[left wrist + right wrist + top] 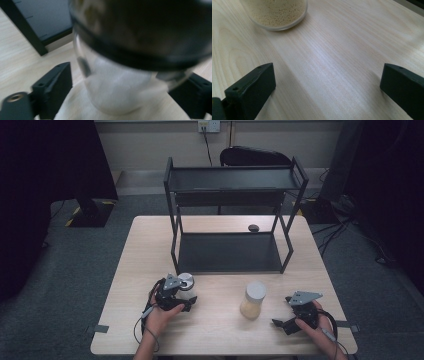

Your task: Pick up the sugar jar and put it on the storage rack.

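— Where was the left gripper?

— Lower left of the high view, at the small clear jar with the silver lid. In the left gripper view that jar sat between the two black jaws (blurred, so whether the pads pressed it I could not tell).

— And the right gripper?

— Lower right, jaws wide apart over bare wood, holding nothing. The grain-filled jar stood to its left, apart, on the table.

— The black shelf rack?

— Upper centre, behind both jars.
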A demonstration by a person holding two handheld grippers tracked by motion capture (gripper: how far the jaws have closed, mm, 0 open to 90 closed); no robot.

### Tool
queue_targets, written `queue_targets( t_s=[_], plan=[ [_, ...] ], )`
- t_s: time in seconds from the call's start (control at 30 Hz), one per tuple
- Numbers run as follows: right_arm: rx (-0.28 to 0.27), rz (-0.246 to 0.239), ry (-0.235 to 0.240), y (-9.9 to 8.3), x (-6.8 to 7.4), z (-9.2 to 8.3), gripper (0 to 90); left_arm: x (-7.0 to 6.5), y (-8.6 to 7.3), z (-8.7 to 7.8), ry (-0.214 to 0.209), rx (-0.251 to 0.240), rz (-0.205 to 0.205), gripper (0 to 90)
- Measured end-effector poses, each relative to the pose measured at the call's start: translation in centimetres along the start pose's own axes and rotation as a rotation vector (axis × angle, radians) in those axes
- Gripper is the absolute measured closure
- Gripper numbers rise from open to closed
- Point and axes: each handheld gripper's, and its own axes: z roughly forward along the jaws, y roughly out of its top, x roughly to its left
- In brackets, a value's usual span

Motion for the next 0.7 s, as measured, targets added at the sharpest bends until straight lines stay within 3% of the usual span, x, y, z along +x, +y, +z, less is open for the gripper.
queue_targets(
  t_s=[0.03, 0.07, 0.13, 0.17, 0.3, 0.7],
  plan=[
    [0.000, 0.001, 0.000, 0.0, 0.0, 0.0, 0.0, 0.1, 0.1, 0.1, -0.005, 0.001, 0.002, 13.5],
    [0.000, 0.000, 0.000, 0.0, 0.0, 0.0, 0.0, 0.2, 0.4, 0.3, -0.009, 0.003, 0.013, 20.8],
    [0.000, 0.000, 0.000, 0.0, 0.0, 0.0, 0.0, 0.6, 0.6, 0.4, -0.031, 0.003, 0.024, 27.1],
    [0.000, 0.001, 0.000, 0.0, 0.0, 0.0, 0.0, 0.3, 0.8, 0.4, -0.021, 0.008, 0.041, 28.5],
    [0.000, 0.000, 0.000, 0.0, 0.0, 0.0, 0.0, 0.0, 1.5, 0.4, -0.008, 0.027, 0.060, 30.0],
    [0.000, 0.000, 0.000, 0.0, 0.0, 0.0, 0.0, 0.4, 3.4, 1.2, -0.051, 0.037, 0.051, 30.1]
  ],
)
